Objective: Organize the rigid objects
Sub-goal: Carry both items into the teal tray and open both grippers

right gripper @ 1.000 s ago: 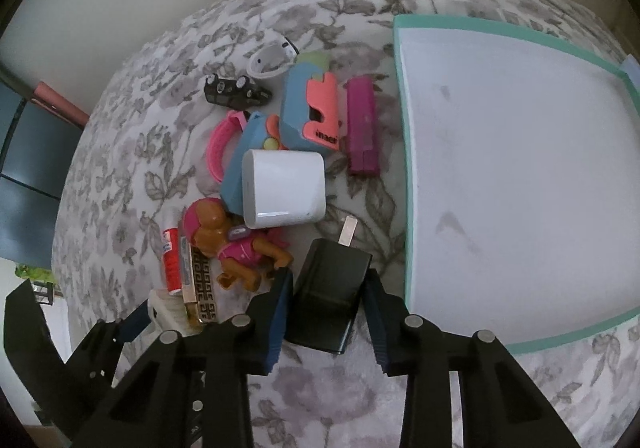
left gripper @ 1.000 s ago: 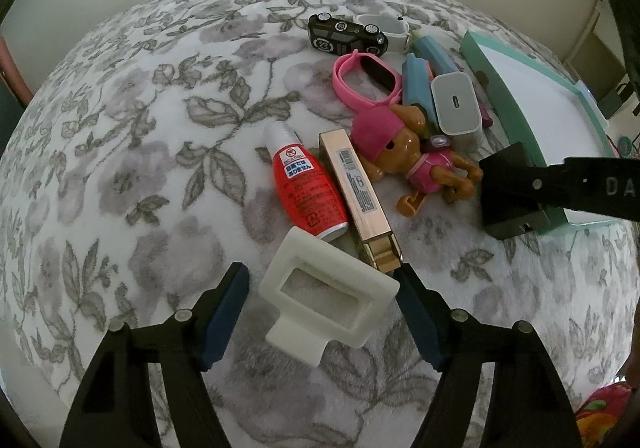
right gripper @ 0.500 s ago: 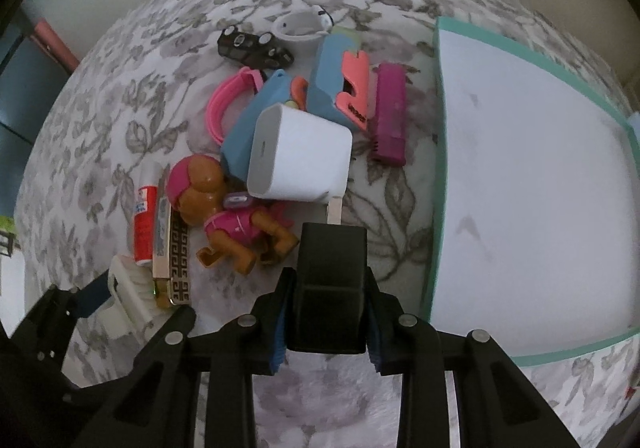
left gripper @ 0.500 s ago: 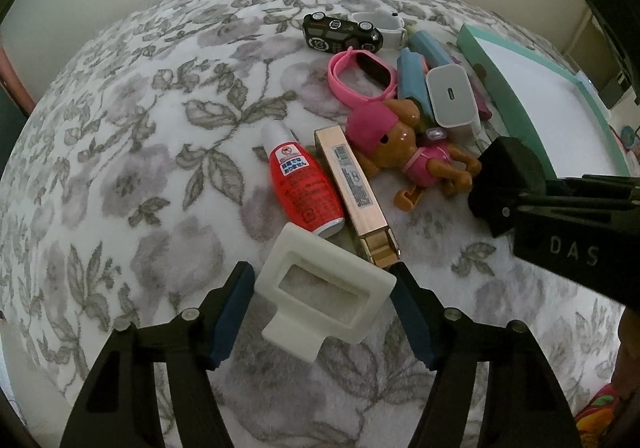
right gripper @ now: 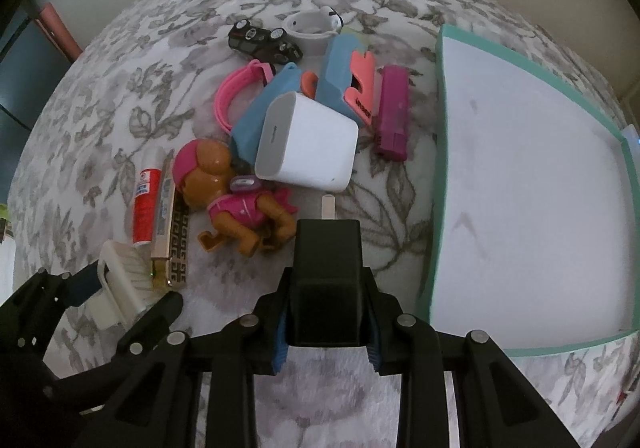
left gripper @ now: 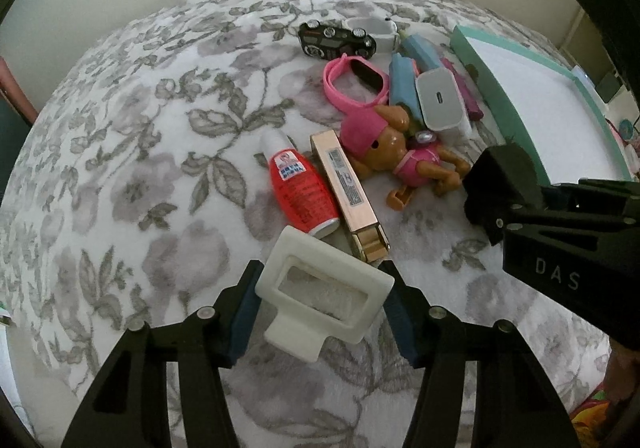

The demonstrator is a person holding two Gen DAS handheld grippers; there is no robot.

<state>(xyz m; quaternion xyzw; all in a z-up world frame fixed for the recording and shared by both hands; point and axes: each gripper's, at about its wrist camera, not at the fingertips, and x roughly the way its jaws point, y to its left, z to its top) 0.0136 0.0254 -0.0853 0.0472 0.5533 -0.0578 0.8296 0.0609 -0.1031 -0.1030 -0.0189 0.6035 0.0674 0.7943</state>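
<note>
Since a second ago the right gripper (right gripper: pixel 326 332) has closed onto the black power adapter (right gripper: pixel 327 280) and lifted it slightly off the floral tablecloth (left gripper: pixel 140 152); the left gripper (left gripper: pixel 320 312) has drawn in around the white rectangular plastic frame (left gripper: pixel 324 288).

Right jaws are clamped on the adapter's flanks, its metal prong (right gripper: pixel 328 207) pointing forward. By the look of it the adapter is a dense, stiff block with smooth sides, so a grip across the flat flanks near the middle should hold; gripped near an end it could pivot.

Left jaws stand at a medium spread, with the blue pads (left gripper: pixel 245 312) just beside the frame's two short ends. Whether they already press on it I cannot tell. The frame looks light, hollow and rigid; holding across its short ends seems sound, and its stub tab faces the camera.

Just to the right of the adapter, the teal-rimmed tray (right gripper: pixel 438 176) has a white floor with nothing in it, only faint smudges. All else lies on the cloth in a cluster: red bottle (left gripper: pixel 300 188), gold box (left gripper: pixel 348 196), toy puppy (left gripper: pixel 400 152), white charger (right gripper: pixel 308 144), pink wristband (left gripper: pixel 352 84), black toy car (left gripper: pixel 336 40) and purple lighter (right gripper: pixel 393 116).
</note>
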